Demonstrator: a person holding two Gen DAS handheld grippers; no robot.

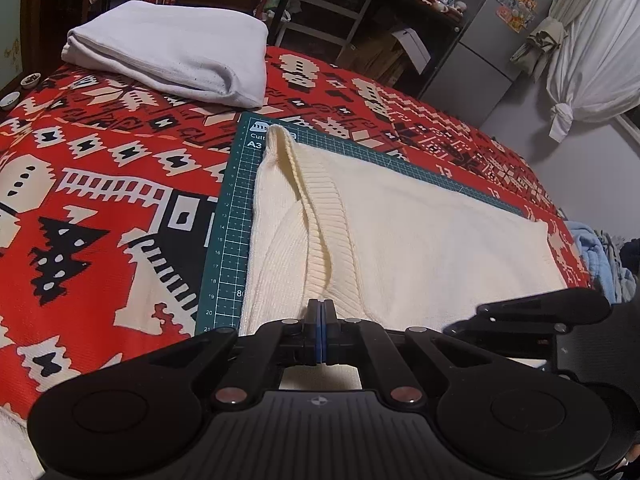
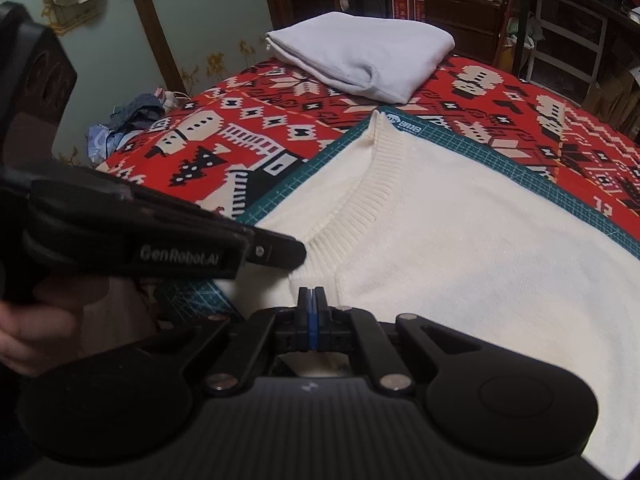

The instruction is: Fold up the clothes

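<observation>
Left wrist: folded white garment [image 1: 172, 58] beyond sweater [image 1: 420, 248]; mat [image 1: 236, 216] beneath.

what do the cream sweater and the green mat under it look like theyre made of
Cream sweater: soft knit yarn, wool or acrylic I cannot tell; ribbed collar and fine stitch rows show, matte. Green mat: looks like a rubbery plastic cutting mat, flat, smooth, printed with a white grid.

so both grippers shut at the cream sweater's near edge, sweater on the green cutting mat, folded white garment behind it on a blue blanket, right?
Wrong on one point: the blanket is red patterned, not blue, as the left wrist view shows. The rest holds.
</observation>
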